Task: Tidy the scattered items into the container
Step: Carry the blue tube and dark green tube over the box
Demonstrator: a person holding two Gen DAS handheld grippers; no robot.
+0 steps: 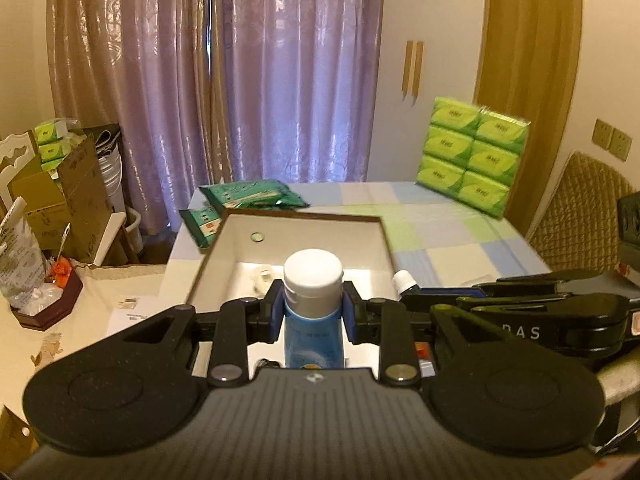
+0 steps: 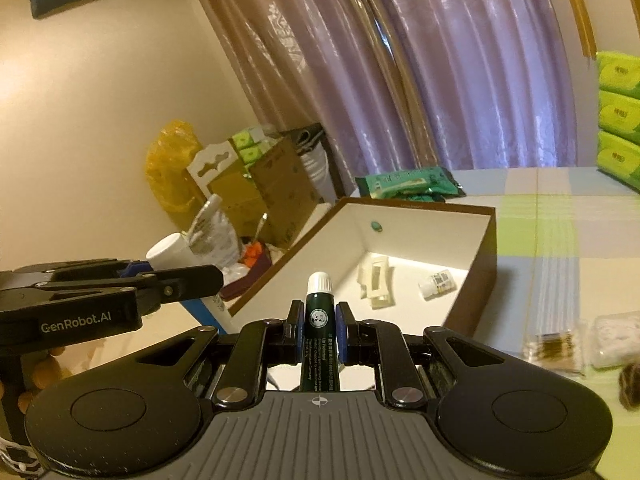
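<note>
Cardboard box [image 2: 476,280] lies open ahead, with a white clip [image 2: 376,282] and a small vial [image 2: 437,285] already on its floor, so I judge the tidying partly done. My left gripper [image 1: 313,312] is closed on a blue bottle [image 1: 313,334] with a white cap, held upright just short of the near wall. My right gripper [image 2: 318,336] is clamped on a thin green tube [image 2: 319,328], also upright, near the same wall. Both loads have yet to go in. On the checked cloth to the right, a clear packet [image 2: 556,350] and a dark lump [image 2: 631,390] lie loose outside. Most of the floor is bare, so there's room to drop both. The two tools sit close side by side; I'd watch the near rim and each other.
</note>
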